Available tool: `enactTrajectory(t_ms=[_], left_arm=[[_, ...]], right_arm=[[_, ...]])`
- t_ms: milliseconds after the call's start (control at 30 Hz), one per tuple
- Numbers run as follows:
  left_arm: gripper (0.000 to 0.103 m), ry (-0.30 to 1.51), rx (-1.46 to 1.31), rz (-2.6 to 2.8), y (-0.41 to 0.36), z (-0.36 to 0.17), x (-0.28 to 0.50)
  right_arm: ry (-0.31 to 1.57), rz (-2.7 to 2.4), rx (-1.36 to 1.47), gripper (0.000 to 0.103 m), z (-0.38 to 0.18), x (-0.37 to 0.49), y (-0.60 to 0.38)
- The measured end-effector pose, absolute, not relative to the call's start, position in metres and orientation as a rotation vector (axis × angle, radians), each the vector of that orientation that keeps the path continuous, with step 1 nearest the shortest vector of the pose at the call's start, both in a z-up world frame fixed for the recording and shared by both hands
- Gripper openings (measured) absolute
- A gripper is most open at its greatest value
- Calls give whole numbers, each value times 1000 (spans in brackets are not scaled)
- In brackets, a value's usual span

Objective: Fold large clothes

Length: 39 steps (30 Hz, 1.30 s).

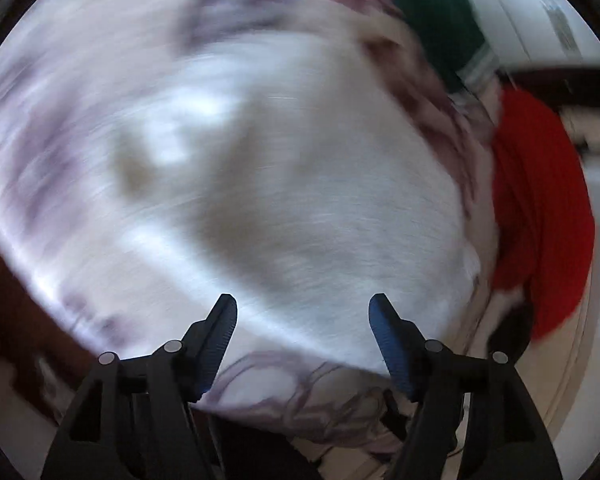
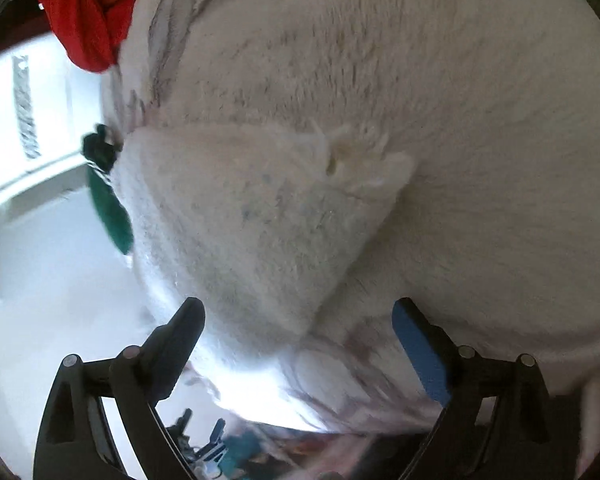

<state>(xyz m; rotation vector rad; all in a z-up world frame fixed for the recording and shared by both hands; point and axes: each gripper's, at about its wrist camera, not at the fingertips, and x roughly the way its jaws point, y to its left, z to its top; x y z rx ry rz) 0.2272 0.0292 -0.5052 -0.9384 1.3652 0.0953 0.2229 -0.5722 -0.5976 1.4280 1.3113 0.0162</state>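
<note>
A large white fleecy garment (image 1: 300,184) with purple-grey markings fills the left wrist view, which is blurred by motion. My left gripper (image 1: 303,312) is open just above it, with nothing between its fingers. In the right wrist view the same white fleece (image 2: 379,100) fills most of the frame, with a folded flap (image 2: 260,220) lying over it. My right gripper (image 2: 298,316) is open, its fingers on either side of the flap's lower corner without closing on it.
A red garment (image 1: 539,208) and a green garment (image 1: 431,16) lie beside the white one; both also show in the right wrist view, red (image 2: 84,4) and green (image 2: 112,216). White wall or cabinet (image 2: 28,184) is at the left.
</note>
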Motion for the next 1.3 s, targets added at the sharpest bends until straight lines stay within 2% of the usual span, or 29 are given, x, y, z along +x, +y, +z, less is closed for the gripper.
enactTrajectory(t_ms=[33,167,233,333,367,500,767,800,833,867,900,933,1033,1300], left_arm=[[66,1380,-895,58,17,-508,241],[66,1405,-605,-137,-57,-517,327],[66,1395,-512,-227,-92,-524,349],[66,1498,-272,-191,-127,-563,364],[68,1502,-278,-159,-126,-577,369],[88,1464,-348,-141,-113,-592,378],[86,1461,-328,-229,-109,-567,396],[86,1470,-317,-211,-105,-569,397],[87,1483,-334,-210,-100,-574,395],[88,1499,-378,-206,-94,-584,396],[90,1508,-418,-207,-90,-590,394],[90,1510,-456,-207,-87,-594,395],[92,1512,-455,-227,-88,-593,400],[89,1471,-495,-196,-35,-554,374]], right_arm=[[1277,39,1447,103,-605,226,-569],[1110,166,1492,103,-618,248,-552],[1015,229,1513,103,-617,261,-543],[961,217,1523,103,-626,272,-533],[941,206,1530,103,-627,273,-532],[859,206,1591,103,-630,271,-531],[881,209,1505,103,-629,318,-500],[877,214,1486,100,-627,325,-493],[871,207,1473,81,-625,331,-487],[876,197,1465,66,-625,334,-483],[885,187,1460,53,-625,336,-479],[876,177,1448,48,-621,335,-478],[865,138,1390,37,-599,330,-470],[876,159,1036,32,-497,352,-402]])
